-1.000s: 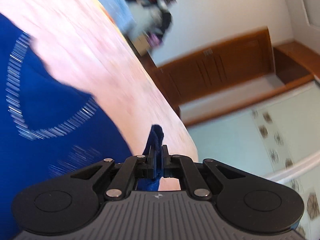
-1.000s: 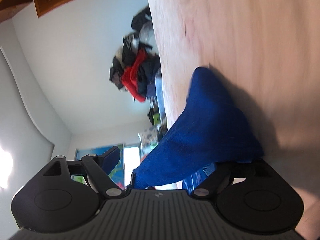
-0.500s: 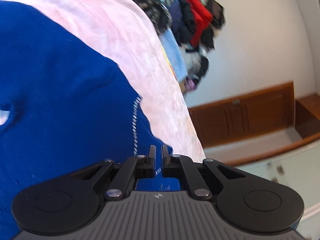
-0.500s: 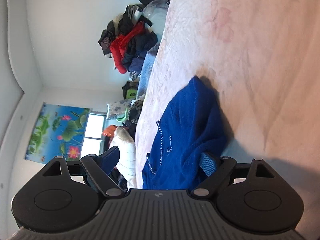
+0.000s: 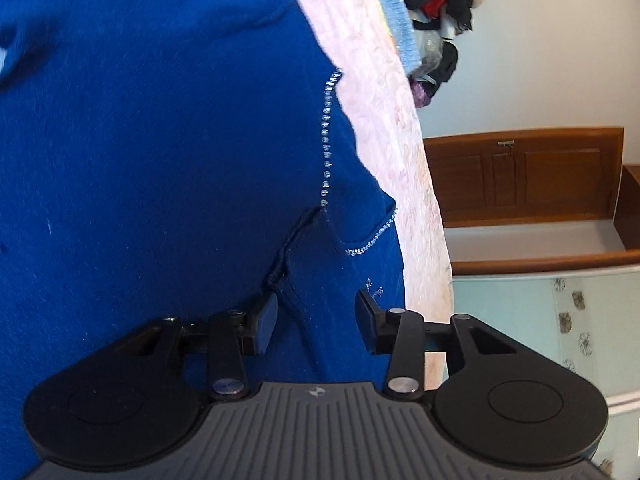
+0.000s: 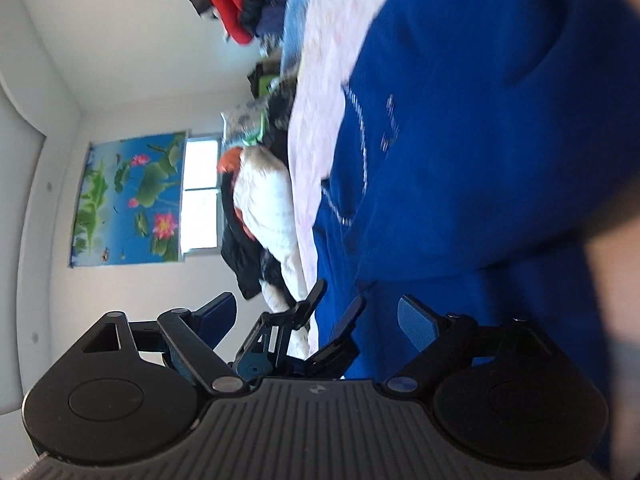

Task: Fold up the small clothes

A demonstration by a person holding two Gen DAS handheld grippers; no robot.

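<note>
Left wrist view: left gripper [image 5: 316, 316], jaws apart, is hovering over blue knit sweater with rhinestone trim [image 5: 160, 160] lying on pink bedspread [image 5: 400, 140]. Right gripper [image 6: 316, 316], jaws apart, is hovering beside the sweater [image 6: 460, 140]; motion blur is obscuring detail.

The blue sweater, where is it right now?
The blue sweater lies on the pink bedsheet, filling the left of the left wrist view, under the open left gripper.

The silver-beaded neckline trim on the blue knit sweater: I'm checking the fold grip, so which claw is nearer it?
Left. The left claw sits open right below the beaded trim; the right claw, also open, is farther down the sweater.
</note>
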